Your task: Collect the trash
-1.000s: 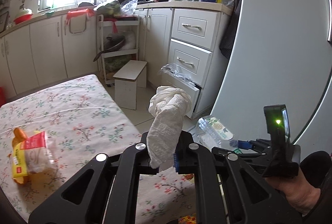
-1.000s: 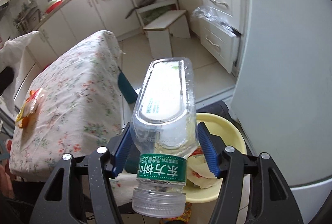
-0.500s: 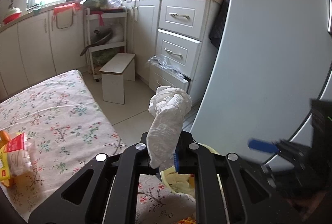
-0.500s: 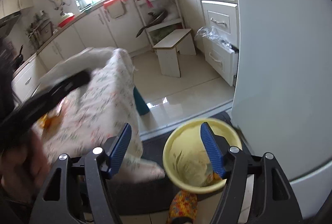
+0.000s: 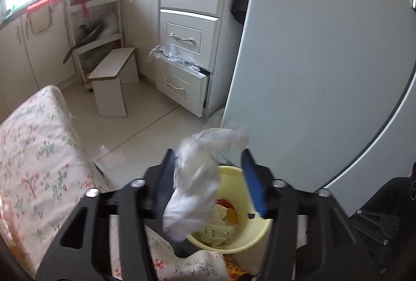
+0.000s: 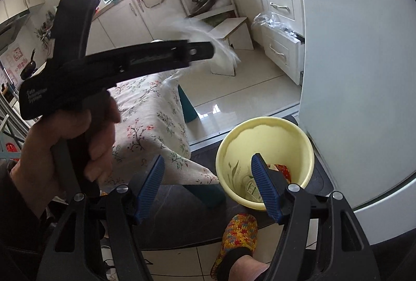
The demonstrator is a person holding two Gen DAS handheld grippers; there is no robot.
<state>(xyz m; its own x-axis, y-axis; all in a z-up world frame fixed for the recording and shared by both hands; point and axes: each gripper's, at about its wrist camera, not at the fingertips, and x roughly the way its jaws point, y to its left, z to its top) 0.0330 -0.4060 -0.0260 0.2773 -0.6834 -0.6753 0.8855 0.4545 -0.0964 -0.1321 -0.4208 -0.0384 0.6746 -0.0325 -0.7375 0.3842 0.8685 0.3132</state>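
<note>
The main risk is that the crumpled paper towel (image 5: 193, 184) misses the yellow bin (image 5: 256, 234). It is light and loose, and it hangs toward the left pad of the left claw (image 5: 208, 177), over the bin's near-left edge rather than over the middle. If it drifts, or clings to that ridged blue pad as the jaws part, it could land on the flowered tablecloth (image 5: 39, 164) at 9 o'clock of the bin, or on the dark mat beside it. A sideways swing of the hand during release would cause the same miss.

The left claw's jaws are opening, with the towel between them: its left side looks close against the left pad, though blur hides whether they touch, and there is a clear gap to the right pad. Its upper end flares past the fingertips toward 12 o'clock and its lower end trails toward 6 o'clock. The bin sits below, from 5 to 6 o'clock of the towel, already holding scraps.

The right claw (image 6: 208, 182) is spread wide and empty; in its view the bin (image 6: 265, 130) lies at about 1 o'clock, with a clear bottle (image 6: 251, 186) and other rubbish inside.
</note>
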